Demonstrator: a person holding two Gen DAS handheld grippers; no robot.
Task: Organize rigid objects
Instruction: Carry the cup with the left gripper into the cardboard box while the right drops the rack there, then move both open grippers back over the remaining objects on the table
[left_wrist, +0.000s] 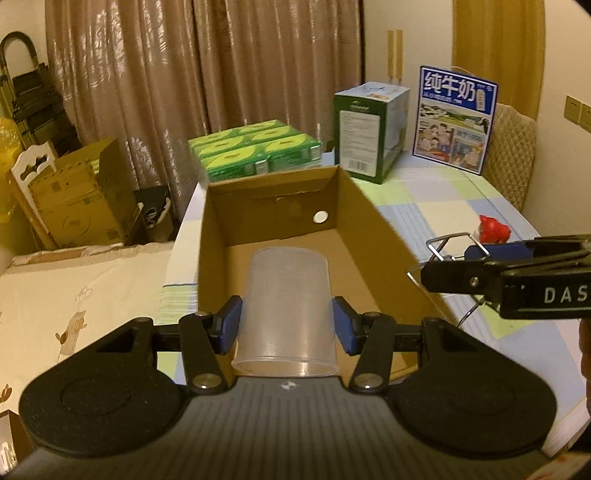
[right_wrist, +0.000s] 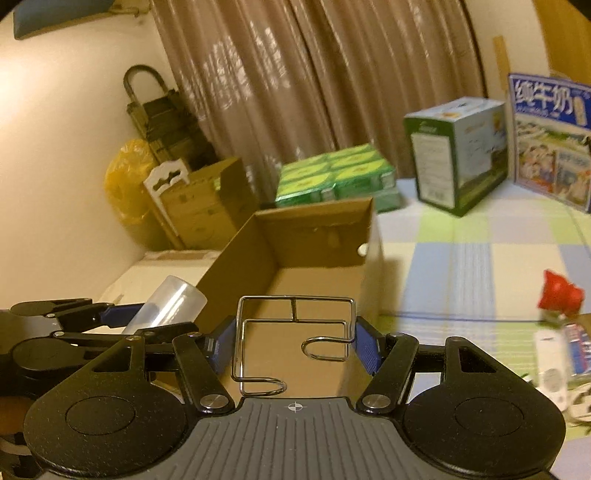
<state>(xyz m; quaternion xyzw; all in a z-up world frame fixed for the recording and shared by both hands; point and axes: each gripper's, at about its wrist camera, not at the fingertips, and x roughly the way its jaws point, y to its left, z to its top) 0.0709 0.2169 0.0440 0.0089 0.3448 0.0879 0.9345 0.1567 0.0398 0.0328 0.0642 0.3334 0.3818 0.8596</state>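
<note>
In the left wrist view, the left gripper (left_wrist: 286, 325) is pointing downward over the near end of the open box (left_wrist: 373, 218). Its blue pads (left_wrist: 229, 325) are pressing on both sides of a clear plastic cup (left_wrist: 286, 306), which is lying along the fingers with its open rim toward the camera. The box is showing only its bare brown floor. The right gripper (left_wrist: 436, 271) is coming in from the right edge, just beside the box, and is carrying a wire rack (left_wrist: 448, 247).

In the right wrist view, the right gripper (right_wrist: 295, 343) is hanging above the box (right_wrist: 314, 236), tilted down. Its pads (right_wrist: 365, 345) are clamping the wire rack (right_wrist: 295, 325) between them. The left gripper (right_wrist: 110, 321) is standing at the left with the cup (right_wrist: 166, 306) sticking out from it. The box is sitting on a checked tablecloth (right_wrist: 461, 266).
</note>
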